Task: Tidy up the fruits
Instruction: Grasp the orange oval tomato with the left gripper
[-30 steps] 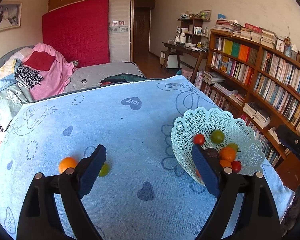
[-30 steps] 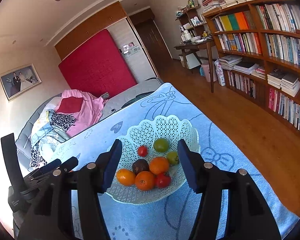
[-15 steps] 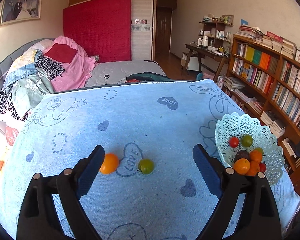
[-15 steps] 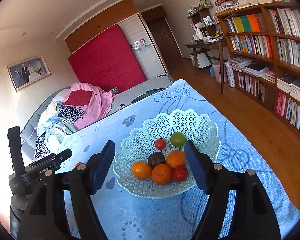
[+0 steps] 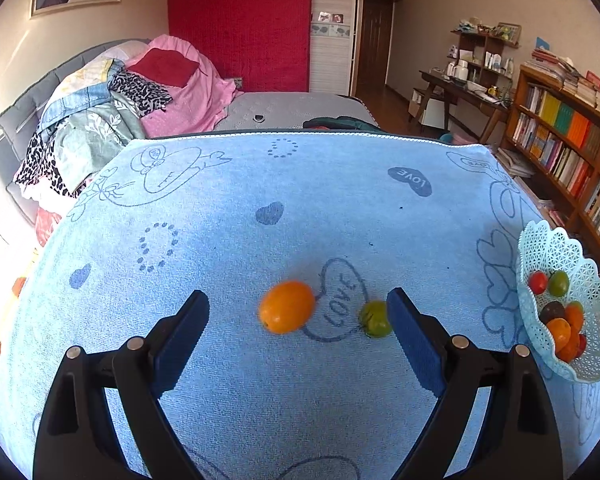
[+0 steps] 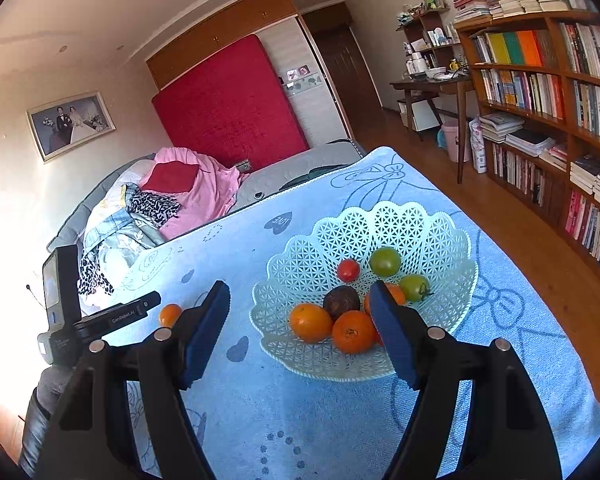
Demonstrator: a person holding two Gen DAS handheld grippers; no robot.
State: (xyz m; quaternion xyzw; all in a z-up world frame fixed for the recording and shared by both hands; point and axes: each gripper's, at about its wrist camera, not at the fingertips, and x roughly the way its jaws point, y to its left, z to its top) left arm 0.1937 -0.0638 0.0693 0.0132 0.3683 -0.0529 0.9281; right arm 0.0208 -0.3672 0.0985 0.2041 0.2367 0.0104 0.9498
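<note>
Left wrist view: the left gripper (image 5: 298, 336) fills the lower frame with its blue-padded fingers (image 5: 182, 336) spread wide and nothing between them in contact; it hangs over the blue cloth (image 5: 300, 208). Just beyond the fingertips, at frame centre, an orange fruit (image 5: 287, 307) lies on the cloth, and a small green fruit (image 5: 375, 319) lies to its right, beside the right-hand pad; whether it touches the pad cannot be told. At the right edge of the frame stands the lattice basket (image 5: 540, 248), holding red, green, dark and orange fruits. Beyond the cloth, a bed with piled clothes (image 5: 112, 116) occupies the upper left. Right wrist view: the right gripper (image 6: 300, 328) is likewise wide open and empty, its pads framing the near side of the basket (image 6: 380, 224) in the centre of the frame. The bookshelf (image 6: 540, 92) stands at the upper right.
</note>
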